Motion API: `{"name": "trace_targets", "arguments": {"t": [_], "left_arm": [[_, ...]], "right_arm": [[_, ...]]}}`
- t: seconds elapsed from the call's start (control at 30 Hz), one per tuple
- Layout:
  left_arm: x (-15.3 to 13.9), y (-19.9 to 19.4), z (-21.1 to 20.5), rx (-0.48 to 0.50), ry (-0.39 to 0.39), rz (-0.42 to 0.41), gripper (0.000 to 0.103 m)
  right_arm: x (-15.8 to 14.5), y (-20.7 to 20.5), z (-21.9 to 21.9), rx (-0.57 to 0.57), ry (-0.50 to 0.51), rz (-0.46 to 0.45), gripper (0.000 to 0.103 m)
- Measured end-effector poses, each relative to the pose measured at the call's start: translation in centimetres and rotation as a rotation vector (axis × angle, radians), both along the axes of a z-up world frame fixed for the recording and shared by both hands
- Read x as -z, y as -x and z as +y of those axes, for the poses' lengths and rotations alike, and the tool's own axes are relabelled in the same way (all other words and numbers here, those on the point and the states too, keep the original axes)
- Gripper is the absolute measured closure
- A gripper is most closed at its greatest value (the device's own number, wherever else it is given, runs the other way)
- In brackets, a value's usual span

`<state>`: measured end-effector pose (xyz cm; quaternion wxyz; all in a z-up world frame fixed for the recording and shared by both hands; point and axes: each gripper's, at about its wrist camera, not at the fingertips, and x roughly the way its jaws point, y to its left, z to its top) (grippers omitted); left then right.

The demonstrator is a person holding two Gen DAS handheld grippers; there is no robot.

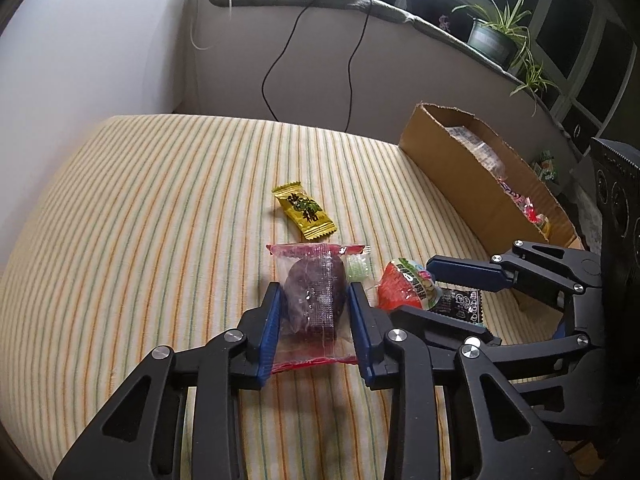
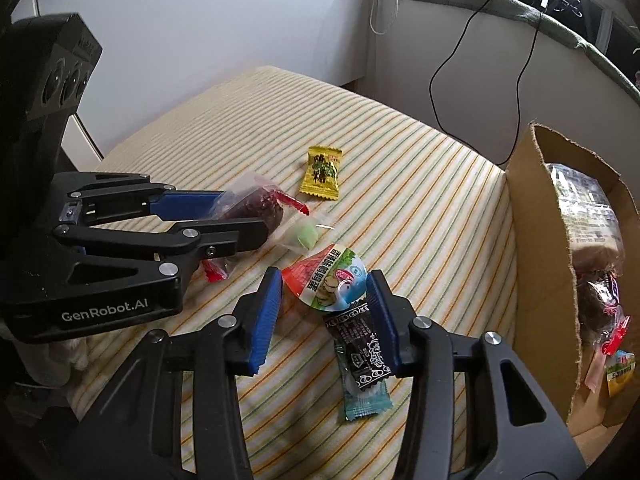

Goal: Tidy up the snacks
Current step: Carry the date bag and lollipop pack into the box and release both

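Observation:
A clear red-edged packet with a dark purple snack lies on the striped cloth, and my left gripper has both blue pads pressed against its sides. The right wrist view shows that gripper at the left with the packet pinched. My right gripper has its pads against a red jelly cup, which also shows in the left wrist view. A black sachet and a teal candy lie under it. A yellow candy and a small green candy lie loose.
An open cardboard box holding several snack packets stands at the right edge of the cushion. Behind are a wall, hanging cables and a sill with a potted plant.

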<state>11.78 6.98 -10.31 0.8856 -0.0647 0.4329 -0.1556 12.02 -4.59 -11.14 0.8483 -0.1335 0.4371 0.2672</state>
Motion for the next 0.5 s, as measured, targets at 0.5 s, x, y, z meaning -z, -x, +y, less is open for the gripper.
{"name": "trace_targets", "arguments": {"t": [0.5], "left_arm": [[-3.7, 0.8, -1.6, 0.012, 0.011, -0.086, 0.072]], "right_arm": [[-4.6, 1.8, -3.1, 0.035, -0.089, -0.085, 0.057]]}}
